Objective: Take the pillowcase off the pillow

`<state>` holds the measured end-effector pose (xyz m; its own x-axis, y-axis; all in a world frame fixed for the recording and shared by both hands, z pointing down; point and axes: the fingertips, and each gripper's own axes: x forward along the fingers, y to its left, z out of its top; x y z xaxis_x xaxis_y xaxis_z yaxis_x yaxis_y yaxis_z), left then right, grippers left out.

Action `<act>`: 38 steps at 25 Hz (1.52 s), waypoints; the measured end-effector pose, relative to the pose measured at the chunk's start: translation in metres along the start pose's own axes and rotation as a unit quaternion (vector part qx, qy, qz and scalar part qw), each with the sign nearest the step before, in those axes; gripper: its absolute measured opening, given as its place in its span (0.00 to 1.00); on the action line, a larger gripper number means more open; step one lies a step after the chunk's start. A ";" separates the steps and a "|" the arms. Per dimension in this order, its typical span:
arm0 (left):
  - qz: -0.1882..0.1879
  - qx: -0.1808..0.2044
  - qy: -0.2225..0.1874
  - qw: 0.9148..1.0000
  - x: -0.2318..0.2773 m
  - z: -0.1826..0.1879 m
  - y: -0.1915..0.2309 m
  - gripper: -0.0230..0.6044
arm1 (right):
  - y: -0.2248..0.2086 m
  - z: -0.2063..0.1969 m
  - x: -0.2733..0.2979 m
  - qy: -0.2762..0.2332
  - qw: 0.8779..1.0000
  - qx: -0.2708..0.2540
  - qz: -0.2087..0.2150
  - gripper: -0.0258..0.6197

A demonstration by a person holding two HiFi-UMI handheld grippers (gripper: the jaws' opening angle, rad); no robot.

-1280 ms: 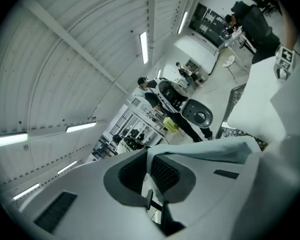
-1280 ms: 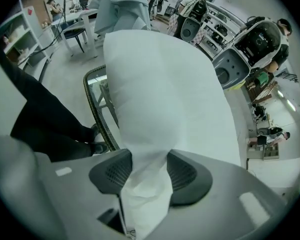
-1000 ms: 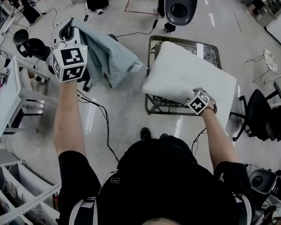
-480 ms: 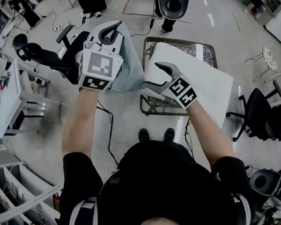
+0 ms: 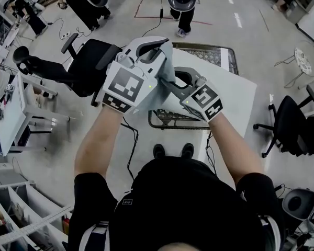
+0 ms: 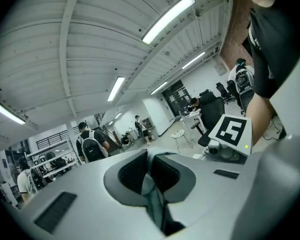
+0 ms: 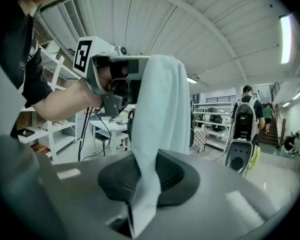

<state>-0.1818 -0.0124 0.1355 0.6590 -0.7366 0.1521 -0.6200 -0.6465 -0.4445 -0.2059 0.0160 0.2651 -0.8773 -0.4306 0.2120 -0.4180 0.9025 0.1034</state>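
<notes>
Open floor (image 5: 282, 46) beside pillow's (image 5: 235, 95) right edge, seemingly.

You are wearing a black short-sleeved shirt (image 5: 183, 203). Your left hand-held gripper (image 6: 149, 173) and right hand-held gripper (image 7: 141, 178) are showing pale grey shells with dark ribbed pads (image 6: 132, 170). Each is carrying a white cube (image 5: 126, 85) printed with black square markers.
</notes>
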 end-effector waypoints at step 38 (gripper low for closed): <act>-0.069 -0.099 0.071 0.990 0.120 -0.111 -0.046 0.17 | -0.246 -0.099 -0.239 0.095 0.935 0.027 -0.339 0.07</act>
<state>-0.1216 -0.0937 0.2725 0.6856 -0.6498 0.3281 -0.6085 -0.7590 -0.2317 0.1300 -0.1035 0.2852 -0.3496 -0.8924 0.2853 -0.8794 0.4176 0.2285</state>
